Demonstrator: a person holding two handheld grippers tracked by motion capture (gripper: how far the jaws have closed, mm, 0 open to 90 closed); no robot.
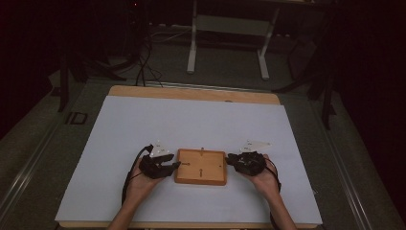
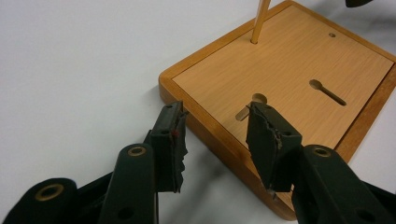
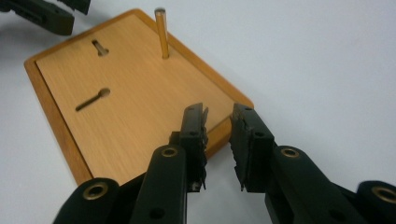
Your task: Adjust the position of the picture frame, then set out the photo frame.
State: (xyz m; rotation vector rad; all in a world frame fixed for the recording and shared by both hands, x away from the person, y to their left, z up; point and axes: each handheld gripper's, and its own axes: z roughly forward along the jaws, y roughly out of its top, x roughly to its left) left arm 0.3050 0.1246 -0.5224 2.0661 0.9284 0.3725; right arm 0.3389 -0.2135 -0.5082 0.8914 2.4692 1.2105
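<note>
A flat wooden board [image 1: 201, 166] lies on the white table top, near the front, with a thin upright peg [image 1: 203, 149] at its far edge and two keyhole slots [image 2: 327, 91] cut in its face. My left gripper [image 1: 168, 166] is at the board's left edge. In the left gripper view it is open [image 2: 217, 126], one jaw off the board and one over the slot [image 2: 252, 105]. My right gripper [image 1: 233, 160] is at the board's right edge, open [image 3: 218, 126] with a narrower gap over that edge. Neither holds anything.
The white sheet [image 1: 143, 124] covers a wooden table [image 1: 191, 92]. Beyond it are dark floor, loose cables [image 1: 143, 62] and a white frame stand [image 1: 230, 33]. In the right gripper view, the left gripper [image 3: 42, 14] shows at the top left.
</note>
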